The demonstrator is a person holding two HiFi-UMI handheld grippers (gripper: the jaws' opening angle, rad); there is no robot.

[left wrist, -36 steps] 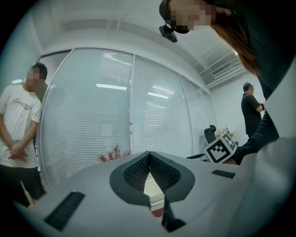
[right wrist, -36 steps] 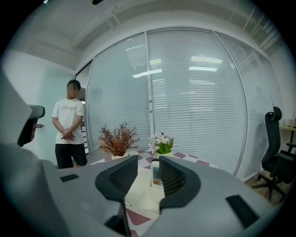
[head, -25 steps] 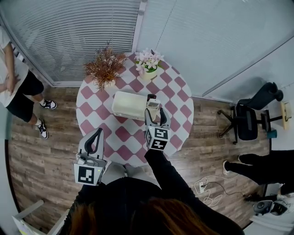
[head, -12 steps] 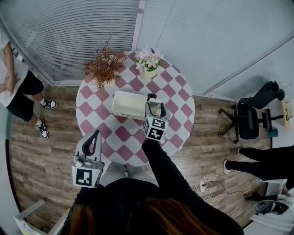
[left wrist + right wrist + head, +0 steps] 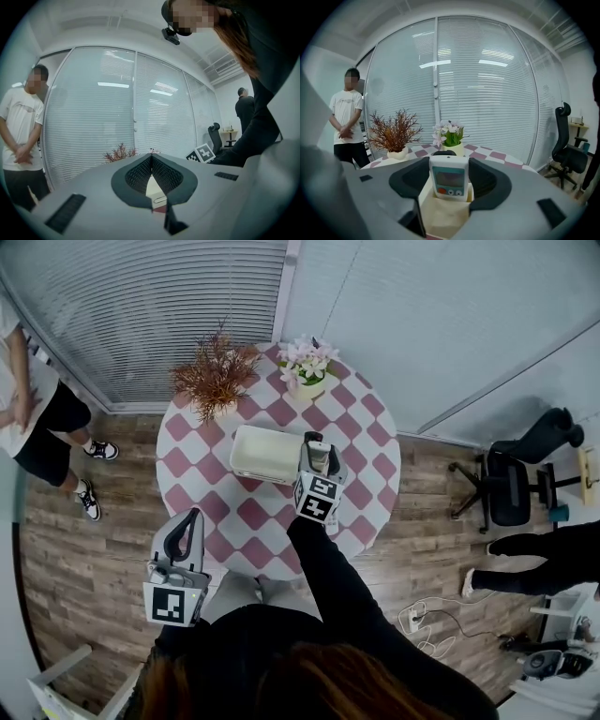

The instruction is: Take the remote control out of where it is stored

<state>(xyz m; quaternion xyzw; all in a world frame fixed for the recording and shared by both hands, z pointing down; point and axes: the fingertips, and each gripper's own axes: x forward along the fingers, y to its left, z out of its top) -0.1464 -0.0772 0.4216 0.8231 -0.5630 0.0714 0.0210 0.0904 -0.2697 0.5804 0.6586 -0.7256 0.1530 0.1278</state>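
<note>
Right gripper point(image 5: 319, 463) was clamped on white rectangular remote control point(image 5: 449, 180) in cream holder point(image 5: 440, 215); straight vertical lift advised. Left gripper point(image 5: 151, 161) was held closed.

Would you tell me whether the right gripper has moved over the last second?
Yes. The right gripper has advanced across the checkered table toward the flower pot, its tongs clasping the remote control.

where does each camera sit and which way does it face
head view: on the head, steeply down at the table; both arms, left gripper and right gripper show.
left gripper view: on that gripper, facing the blinds; its shut jaws show.
right gripper view: on that gripper, facing the remote its jaws clamp.
shared: flowers, head and right gripper views.
</note>
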